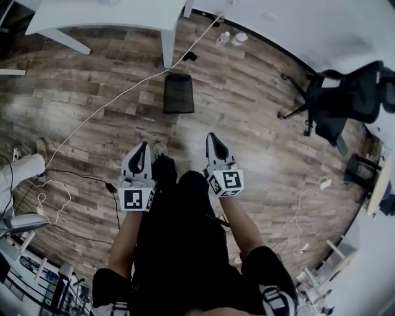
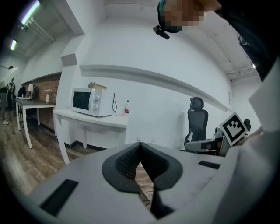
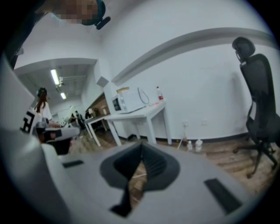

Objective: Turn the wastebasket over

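on the wood floor point(image 1: 247, 123), just past the leg of the white counter point(image 1: 105, 15), the dark wastebasket point(image 1: 179, 93) is sitting by itself. from above i cannot tell which way its mouth is facing. a white cable point(image 1: 111, 102) is trailing across the boards close to its left side and running up toward the wall. nothing is touching the basket.

both tools are hanging well short of it, held out in front of the person's black-clad legs point(image 1: 185, 234). the left tool point(image 1: 144, 145) is pointing toward the basket with its jaws pressed together. its own view is showing the dark pads meeting at the tip, with nothing between them and only floorboards showing below. the right tool point(image 1: 212, 136) is sitting level with it on the other side, its jaws likewise narrowed to a closed seam and gripping nothing.

further out, a white microwave point(image 2: 91, 101) is standing on the counter with a small bottle point(image 2: 127, 107) just beside it. two pale bottles point(image 1: 231, 39) are standing on the floor against the wall, beyond the basket. a black office chair point(image 1: 345, 95) is parked well off to the right, near the wall. another person point(image 3: 40, 109) is standing far back in the room, past the counter.
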Demonstrator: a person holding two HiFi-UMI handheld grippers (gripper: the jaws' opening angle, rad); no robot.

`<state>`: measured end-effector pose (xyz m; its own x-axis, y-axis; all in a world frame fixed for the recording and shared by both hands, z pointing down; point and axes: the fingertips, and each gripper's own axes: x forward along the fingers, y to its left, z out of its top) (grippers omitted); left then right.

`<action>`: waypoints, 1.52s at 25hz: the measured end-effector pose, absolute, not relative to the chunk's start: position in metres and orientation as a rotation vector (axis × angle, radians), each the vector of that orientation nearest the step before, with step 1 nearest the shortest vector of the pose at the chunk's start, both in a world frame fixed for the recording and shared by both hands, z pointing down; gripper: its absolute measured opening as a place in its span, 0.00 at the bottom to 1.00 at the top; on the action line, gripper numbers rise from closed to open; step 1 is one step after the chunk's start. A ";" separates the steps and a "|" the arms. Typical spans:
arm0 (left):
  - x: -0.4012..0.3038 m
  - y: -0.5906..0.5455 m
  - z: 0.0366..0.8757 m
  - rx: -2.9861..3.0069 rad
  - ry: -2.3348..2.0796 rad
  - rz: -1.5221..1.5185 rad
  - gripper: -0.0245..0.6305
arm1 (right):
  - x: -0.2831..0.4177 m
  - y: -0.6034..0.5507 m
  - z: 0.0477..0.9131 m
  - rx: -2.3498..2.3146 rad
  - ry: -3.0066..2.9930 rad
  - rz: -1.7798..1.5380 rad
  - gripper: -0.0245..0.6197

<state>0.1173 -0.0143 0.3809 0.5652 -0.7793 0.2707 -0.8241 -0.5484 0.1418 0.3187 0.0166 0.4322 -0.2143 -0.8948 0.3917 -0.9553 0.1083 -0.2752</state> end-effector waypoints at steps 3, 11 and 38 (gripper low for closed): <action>0.116 -0.012 0.435 2.556 -1.341 0.286 0.09 | 0.328 0.018 0.490 1.878 -2.230 0.717 0.09; 0.093 -0.015 0.576 2.497 -1.422 0.299 0.09 | 0.325 0.016 0.635 1.827 -2.248 0.724 0.09; -0.012 -0.065 0.913 2.468 -1.441 0.378 0.11 | 0.229 -0.025 0.932 1.602 -2.359 0.658 0.09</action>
